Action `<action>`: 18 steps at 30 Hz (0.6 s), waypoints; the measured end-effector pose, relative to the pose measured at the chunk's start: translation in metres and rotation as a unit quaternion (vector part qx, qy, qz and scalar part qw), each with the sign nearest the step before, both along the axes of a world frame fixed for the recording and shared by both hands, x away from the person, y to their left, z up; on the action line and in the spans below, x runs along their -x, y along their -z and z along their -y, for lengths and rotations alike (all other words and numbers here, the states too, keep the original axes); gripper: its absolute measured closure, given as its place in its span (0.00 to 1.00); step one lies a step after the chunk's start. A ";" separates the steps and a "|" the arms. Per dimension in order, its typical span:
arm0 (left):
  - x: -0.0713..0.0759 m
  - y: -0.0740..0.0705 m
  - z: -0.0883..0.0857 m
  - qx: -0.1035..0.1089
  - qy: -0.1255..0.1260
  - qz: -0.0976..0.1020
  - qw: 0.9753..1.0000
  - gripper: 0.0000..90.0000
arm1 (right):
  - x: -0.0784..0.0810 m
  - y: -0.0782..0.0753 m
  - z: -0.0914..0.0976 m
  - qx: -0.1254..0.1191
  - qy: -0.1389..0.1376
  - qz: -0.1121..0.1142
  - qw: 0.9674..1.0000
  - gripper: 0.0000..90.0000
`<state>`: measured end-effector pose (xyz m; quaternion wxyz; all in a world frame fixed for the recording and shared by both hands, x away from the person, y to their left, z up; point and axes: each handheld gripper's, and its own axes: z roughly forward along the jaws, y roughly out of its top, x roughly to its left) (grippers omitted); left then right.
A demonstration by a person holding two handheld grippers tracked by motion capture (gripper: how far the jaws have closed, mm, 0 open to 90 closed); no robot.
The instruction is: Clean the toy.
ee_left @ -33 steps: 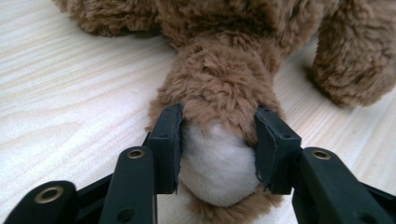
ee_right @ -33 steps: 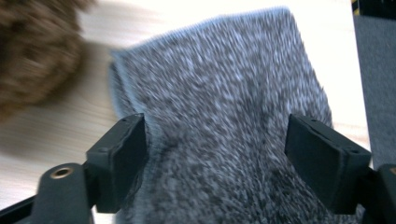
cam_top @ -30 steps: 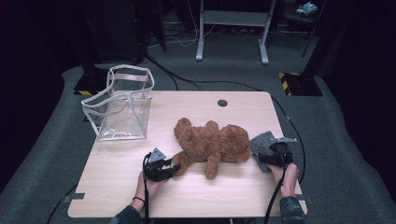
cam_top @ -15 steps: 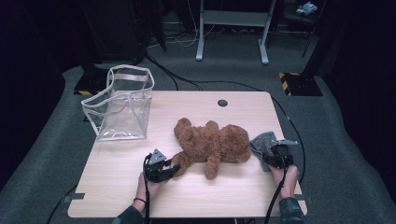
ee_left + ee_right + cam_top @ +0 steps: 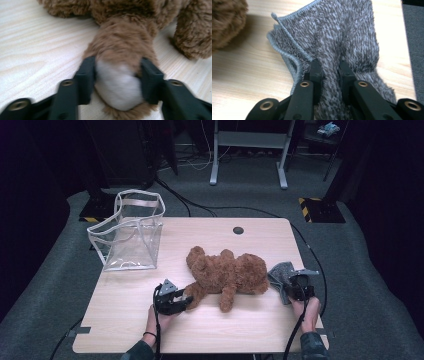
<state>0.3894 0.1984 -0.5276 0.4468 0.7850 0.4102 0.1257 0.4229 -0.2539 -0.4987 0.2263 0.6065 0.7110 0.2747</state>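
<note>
A brown teddy bear (image 5: 227, 272) lies on the wooden table (image 5: 125, 295), head to the left. My left gripper (image 5: 186, 301) holds the bear's near paw (image 5: 117, 80), whose white pad is squeezed between the two black jaws. A grey knitted cloth (image 5: 280, 275) lies bunched at the bear's right end. In the right gripper view the grey cloth (image 5: 342, 37) is pinched in a fold between the jaws of my right gripper (image 5: 329, 67), which sits near the table's right edge (image 5: 296, 289).
A clear plastic bag (image 5: 131, 232) with white trim stands open at the table's back left. A round cable hole (image 5: 238, 230) is at the back edge. Metal stand legs (image 5: 247, 155) rise on the carpet beyond. Cables trail off the front.
The right gripper has drawn the cloth slightly toward the front and right. The left gripper and the bear have hardly moved.
</note>
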 end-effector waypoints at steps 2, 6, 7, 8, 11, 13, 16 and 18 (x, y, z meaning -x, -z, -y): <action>0.000 0.000 0.000 -0.002 0.000 0.001 1.000 0.53 | 0.002 -0.004 0.001 0.002 -0.002 0.003 1.000 0.87; -0.001 0.000 -0.001 0.005 -0.006 -0.008 1.000 0.49 | 0.007 -0.009 0.003 -0.001 -0.001 0.006 1.000 0.88; -0.002 0.001 -0.001 0.008 -0.007 -0.011 1.000 0.48 | 0.008 -0.010 0.004 0.000 -0.004 0.008 1.000 0.88; -0.002 0.001 -0.001 0.007 -0.006 -0.012 1.000 0.47 | 0.008 -0.011 0.005 -0.001 -0.005 0.010 1.000 0.88; -0.003 0.001 -0.001 0.009 -0.008 -0.015 1.000 0.45 | 0.012 -0.017 0.007 -0.009 -0.005 0.022 1.000 0.88; -0.003 0.001 -0.001 0.007 -0.011 -0.016 1.000 0.43 | 0.014 -0.022 0.009 -0.009 -0.010 0.023 1.000 0.88; -0.003 0.001 -0.002 0.007 -0.012 -0.016 1.000 0.41 | 0.015 -0.027 0.009 -0.015 -0.010 0.026 1.000 0.88; -0.003 0.001 -0.002 0.008 -0.014 -0.017 1.000 0.40 | 0.016 -0.030 0.007 -0.018 -0.011 0.027 0.999 0.88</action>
